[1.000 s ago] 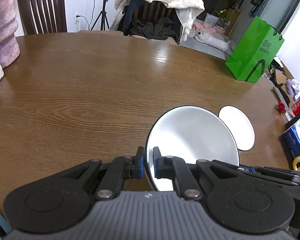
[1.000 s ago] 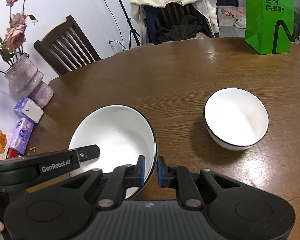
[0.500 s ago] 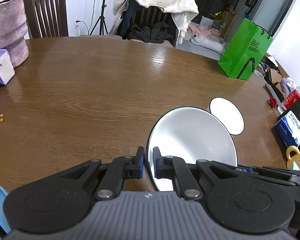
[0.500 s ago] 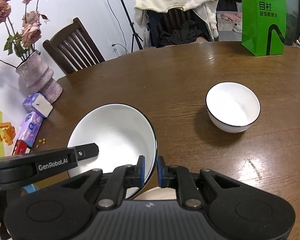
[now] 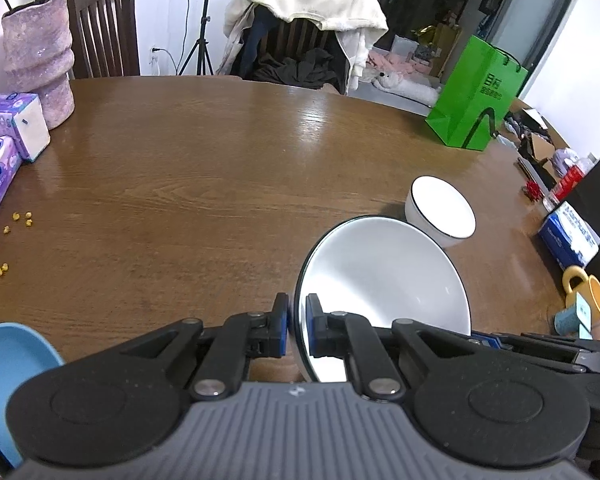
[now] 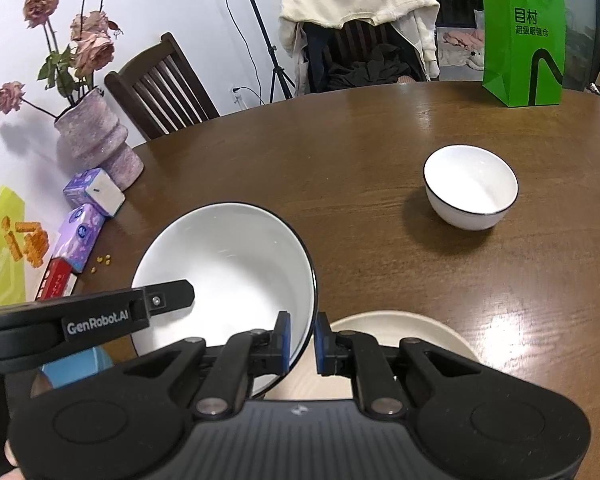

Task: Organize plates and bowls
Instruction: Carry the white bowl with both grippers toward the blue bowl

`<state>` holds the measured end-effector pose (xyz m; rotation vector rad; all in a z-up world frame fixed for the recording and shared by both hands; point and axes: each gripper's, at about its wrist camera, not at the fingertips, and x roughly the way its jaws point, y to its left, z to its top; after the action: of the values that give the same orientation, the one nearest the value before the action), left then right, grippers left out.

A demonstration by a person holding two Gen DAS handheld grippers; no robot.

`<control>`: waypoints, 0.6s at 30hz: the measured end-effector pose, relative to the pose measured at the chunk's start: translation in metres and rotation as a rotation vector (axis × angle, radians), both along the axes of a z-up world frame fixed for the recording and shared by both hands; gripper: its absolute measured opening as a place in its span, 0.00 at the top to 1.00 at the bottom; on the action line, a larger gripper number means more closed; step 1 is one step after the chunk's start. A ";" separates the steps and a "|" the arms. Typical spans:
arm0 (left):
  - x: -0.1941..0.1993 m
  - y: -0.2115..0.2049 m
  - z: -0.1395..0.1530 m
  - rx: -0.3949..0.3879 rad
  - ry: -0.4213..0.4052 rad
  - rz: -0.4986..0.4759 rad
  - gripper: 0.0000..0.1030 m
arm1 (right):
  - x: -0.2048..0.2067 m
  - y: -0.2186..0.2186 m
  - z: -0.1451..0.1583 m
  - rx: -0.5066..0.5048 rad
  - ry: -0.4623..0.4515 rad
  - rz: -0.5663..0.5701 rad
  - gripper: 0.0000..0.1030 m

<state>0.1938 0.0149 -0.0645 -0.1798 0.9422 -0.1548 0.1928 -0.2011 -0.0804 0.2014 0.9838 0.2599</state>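
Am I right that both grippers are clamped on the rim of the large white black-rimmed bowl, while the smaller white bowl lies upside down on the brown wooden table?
Not quite: the smaller white bowl stands upright, opening upward, as the right wrist view shows. The rest holds.

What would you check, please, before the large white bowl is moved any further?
1. Left gripper clamped on the rim of the large white bowl: ok.
2. Right gripper clamped on the opposite rim: ok.
3. Large bowl clear of the small white bowl: ok in the right wrist view, a gap shows.
4. Beige plate lies just below the right gripper; whether the bowl clears it: cannot tell.
5. Blue dish near the left gripper, apart from the bowl: ok.
6. Bowl lifted off the table: cannot tell.
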 end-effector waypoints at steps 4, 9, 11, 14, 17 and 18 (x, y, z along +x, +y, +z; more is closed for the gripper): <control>-0.012 0.004 0.000 0.005 -0.003 -0.025 0.91 | -0.018 0.007 0.002 0.000 -0.004 -0.017 0.89; -0.029 0.011 0.001 0.013 -0.007 -0.045 0.91 | -0.039 0.013 0.001 0.008 -0.005 -0.044 0.89; -0.035 0.013 0.002 0.014 -0.010 -0.048 0.91 | -0.046 0.015 0.000 0.010 -0.003 -0.049 0.89; -0.046 0.013 0.003 0.017 -0.013 -0.046 0.91 | -0.056 0.017 0.001 0.012 -0.003 -0.048 0.89; -0.055 0.012 0.005 0.014 -0.019 -0.036 0.91 | -0.065 0.017 0.003 0.011 -0.008 -0.039 0.89; -0.058 0.012 0.006 0.011 -0.022 -0.031 0.91 | -0.067 0.017 0.004 0.010 -0.010 -0.035 0.89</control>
<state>0.1356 0.0274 -0.0584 -0.1532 0.9236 -0.1799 0.1255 -0.1844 -0.0768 0.2263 0.9683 0.2337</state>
